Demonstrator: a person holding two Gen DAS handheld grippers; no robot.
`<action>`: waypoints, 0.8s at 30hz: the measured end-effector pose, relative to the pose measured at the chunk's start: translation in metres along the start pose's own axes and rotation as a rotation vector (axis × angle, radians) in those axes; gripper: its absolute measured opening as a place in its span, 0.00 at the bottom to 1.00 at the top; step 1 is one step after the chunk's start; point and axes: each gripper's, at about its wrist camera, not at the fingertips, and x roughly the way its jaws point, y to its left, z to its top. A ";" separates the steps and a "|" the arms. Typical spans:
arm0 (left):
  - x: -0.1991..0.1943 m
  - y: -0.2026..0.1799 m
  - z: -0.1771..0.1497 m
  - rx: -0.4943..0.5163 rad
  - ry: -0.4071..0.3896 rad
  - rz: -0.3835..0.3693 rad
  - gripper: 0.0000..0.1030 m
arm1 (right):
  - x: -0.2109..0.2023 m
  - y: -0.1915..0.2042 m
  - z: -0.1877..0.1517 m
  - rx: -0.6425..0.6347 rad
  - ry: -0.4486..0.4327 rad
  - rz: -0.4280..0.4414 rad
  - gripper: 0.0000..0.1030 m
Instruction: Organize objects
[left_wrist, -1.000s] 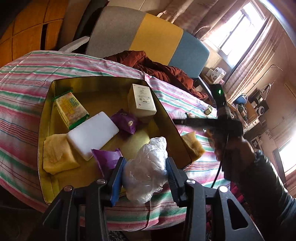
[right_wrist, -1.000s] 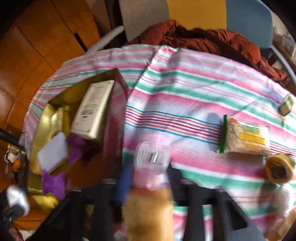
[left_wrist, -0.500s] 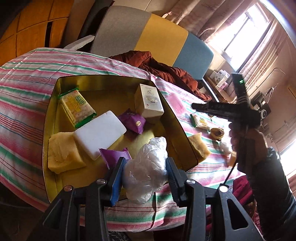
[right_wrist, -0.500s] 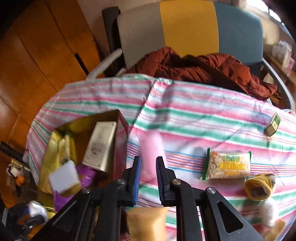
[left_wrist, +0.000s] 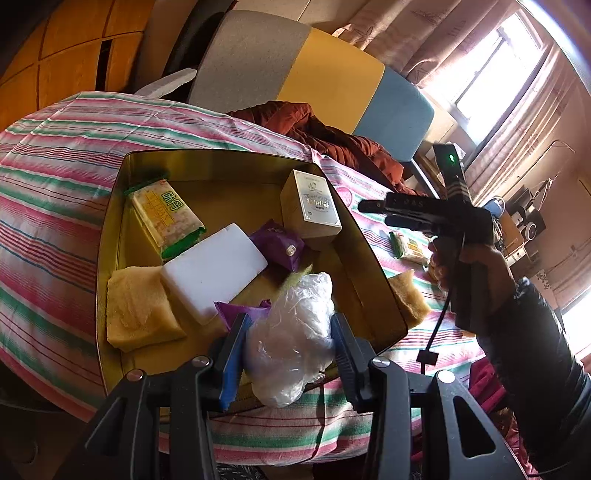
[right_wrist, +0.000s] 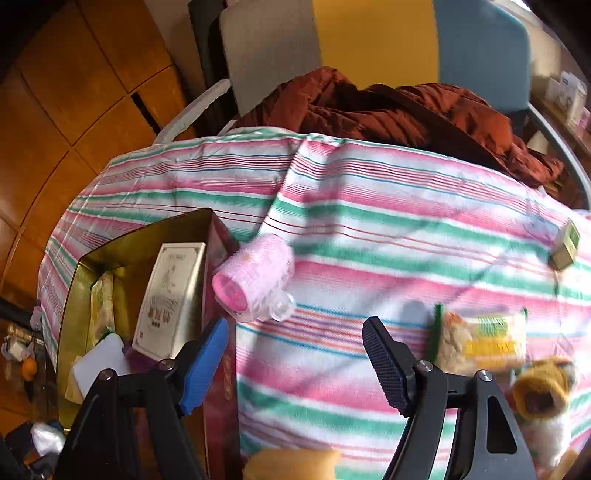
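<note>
My left gripper (left_wrist: 286, 341) is shut on a crumpled clear plastic bag (left_wrist: 291, 328), held over the near edge of the gold tin box (left_wrist: 110, 236). The box holds a cracker pack (left_wrist: 164, 216), a white block (left_wrist: 214, 267), a yellow sponge (left_wrist: 138, 314), purple wrappers (left_wrist: 277, 247) and a cream carton (left_wrist: 310, 205). My right gripper (right_wrist: 295, 363) is open and empty above the striped cloth. A pink hair roller (right_wrist: 255, 277) lies just beyond it, beside the box's wall (right_wrist: 218, 236). The right gripper also shows in the left wrist view (left_wrist: 373, 212).
On the striped cloth lie a snack pack (right_wrist: 480, 339), a yellow roll (right_wrist: 543, 387), a small green box (right_wrist: 565, 245) and a yellow sponge (right_wrist: 291, 463). A red jacket (right_wrist: 388, 107) lies on the chair behind the table.
My right gripper has opened and swung back toward the box; the pink hair roller now lies before it. My left gripper still holds the bag, slightly closer over the box.
</note>
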 end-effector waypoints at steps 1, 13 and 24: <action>0.001 0.000 0.001 0.001 0.003 -0.001 0.42 | 0.003 0.000 0.003 0.007 0.005 0.019 0.74; 0.019 0.002 0.019 -0.006 0.044 -0.001 0.42 | 0.052 -0.013 0.032 0.105 0.032 0.257 0.74; 0.037 0.000 0.027 -0.001 0.067 -0.018 0.42 | 0.041 -0.045 0.032 0.201 0.010 0.332 0.76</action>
